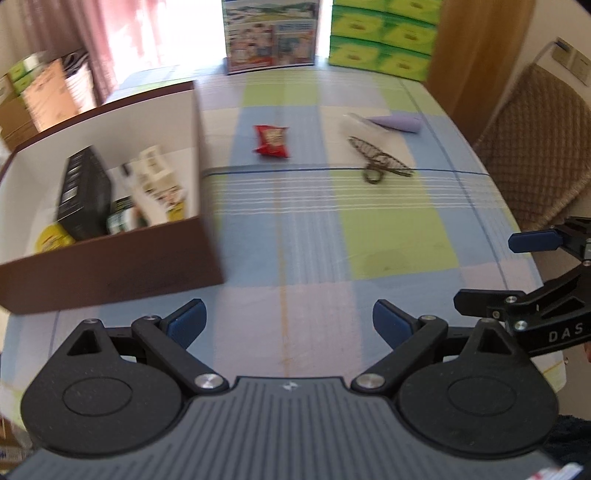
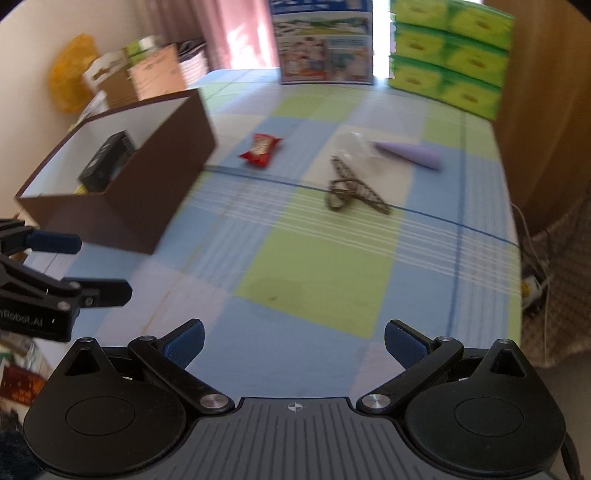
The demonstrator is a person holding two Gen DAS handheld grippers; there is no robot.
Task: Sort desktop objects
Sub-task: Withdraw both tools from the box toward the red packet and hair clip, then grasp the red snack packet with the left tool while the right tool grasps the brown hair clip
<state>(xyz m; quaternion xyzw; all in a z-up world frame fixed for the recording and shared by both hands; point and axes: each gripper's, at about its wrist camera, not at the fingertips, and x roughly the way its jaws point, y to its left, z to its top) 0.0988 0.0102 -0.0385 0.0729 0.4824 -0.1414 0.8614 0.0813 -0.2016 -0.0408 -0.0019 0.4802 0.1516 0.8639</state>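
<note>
A brown box [image 1: 110,273] [image 2: 122,206] with white inner walls stands on the table's left and holds a black box [image 1: 85,192] [image 2: 107,162] and several packets. A red snack packet [image 1: 270,141] [image 2: 261,149], a dark patterned band [image 1: 380,162] [image 2: 351,190], a clear plastic item [image 1: 364,127] [image 2: 356,147] and a purple cone [image 1: 397,123] [image 2: 410,153] lie on the checked tablecloth farther out. My left gripper [image 1: 290,325] [image 2: 96,267] is open and empty near the front edge. My right gripper [image 2: 293,345] [image 1: 498,271] is open and empty beside it.
A picture box [image 1: 269,33] [image 2: 323,44] and stacked green cartons [image 1: 384,37] [image 2: 447,51] stand at the table's far end. A woven chair [image 1: 539,147] is at the right. Cardboard boxes [image 1: 40,96] and a yellow bag [image 2: 70,85] sit beyond the left side.
</note>
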